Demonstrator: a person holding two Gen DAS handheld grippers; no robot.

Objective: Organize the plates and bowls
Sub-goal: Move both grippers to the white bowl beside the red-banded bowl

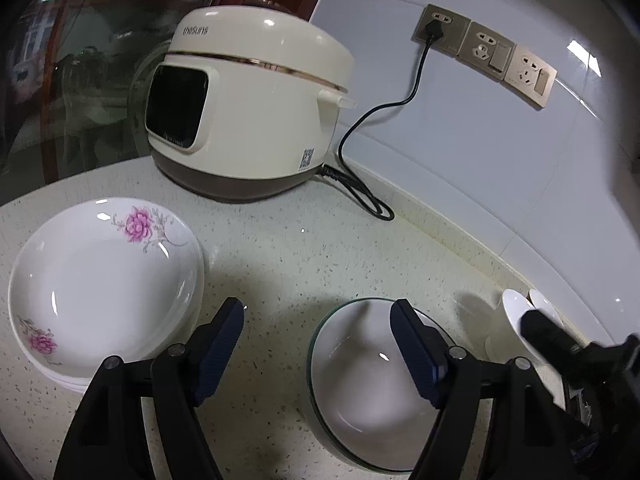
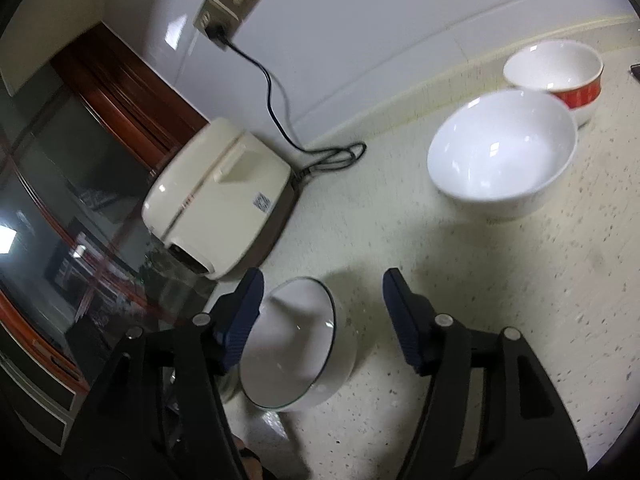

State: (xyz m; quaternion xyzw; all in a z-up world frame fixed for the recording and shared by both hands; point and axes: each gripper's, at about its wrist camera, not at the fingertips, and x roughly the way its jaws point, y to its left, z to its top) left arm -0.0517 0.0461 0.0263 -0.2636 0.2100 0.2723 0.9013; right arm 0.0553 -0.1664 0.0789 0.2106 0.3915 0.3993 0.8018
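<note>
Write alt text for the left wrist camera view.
The open left gripper hovers over a speckled countertop, between a stack of floral plates and a dark-rimmed white bowl. A cream rice cooker stands behind, plugged into a wall socket.

The light is moderate and comes from above: small white highlights sit on the cooker (image 1: 248, 104) lid and on the wall tiles (image 1: 460, 128) right of it. Soft dark shadows fall on the counter (image 1: 280, 256) in front of the cooker. The glass (image 1: 60, 80) left of the cooker carries reflections. The left wrist view is sharp; the right wrist view is motion-blurred, most at the bowls (image 2: 504, 156). Both views bend strongly and darken at the edges.
</note>
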